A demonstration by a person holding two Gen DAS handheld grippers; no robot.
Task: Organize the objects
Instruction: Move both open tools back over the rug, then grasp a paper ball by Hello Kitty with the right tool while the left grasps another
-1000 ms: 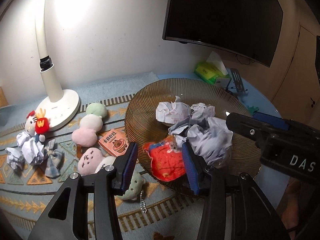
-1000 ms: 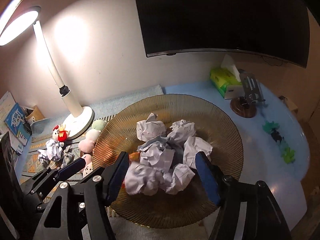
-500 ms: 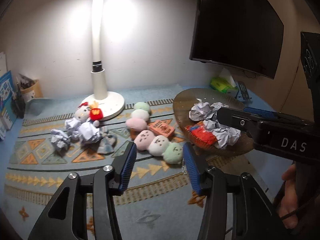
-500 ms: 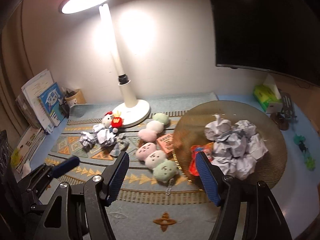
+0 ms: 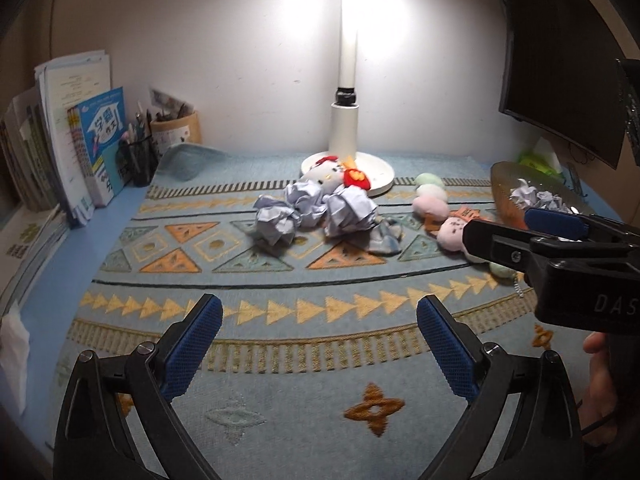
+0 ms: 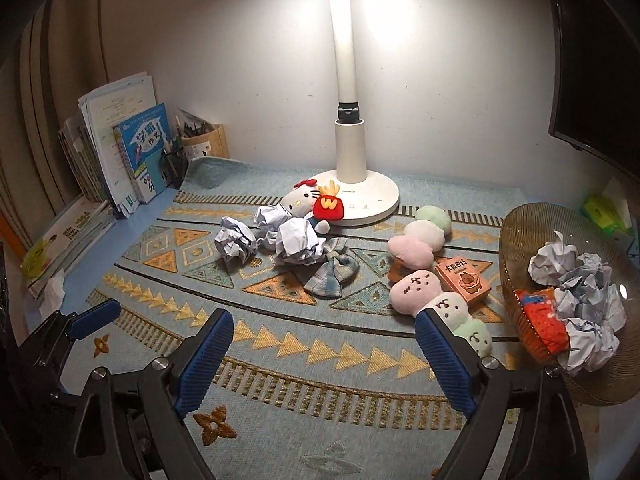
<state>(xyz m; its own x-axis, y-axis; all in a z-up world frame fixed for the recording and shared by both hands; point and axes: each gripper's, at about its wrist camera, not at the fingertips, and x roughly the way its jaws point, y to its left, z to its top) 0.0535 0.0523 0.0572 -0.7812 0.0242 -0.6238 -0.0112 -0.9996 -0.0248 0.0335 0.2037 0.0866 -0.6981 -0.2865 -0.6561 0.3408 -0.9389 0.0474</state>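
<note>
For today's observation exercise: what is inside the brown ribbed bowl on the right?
In the brown ribbed bowl lie several crumpled paper balls and a red-orange packet near its left rim. Anything beneath that pile is covered and cannot be seen.

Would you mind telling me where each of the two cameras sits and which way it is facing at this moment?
Left wrist: on the left gripper, facing the lamp across the mat; its open fingers, the right gripper and a hand show.
Right wrist: on the right gripper, facing the same way, from further right; its open fingers and the left gripper show.
Shared: lamp, crumpled paper balls, books, bowl.
</note>
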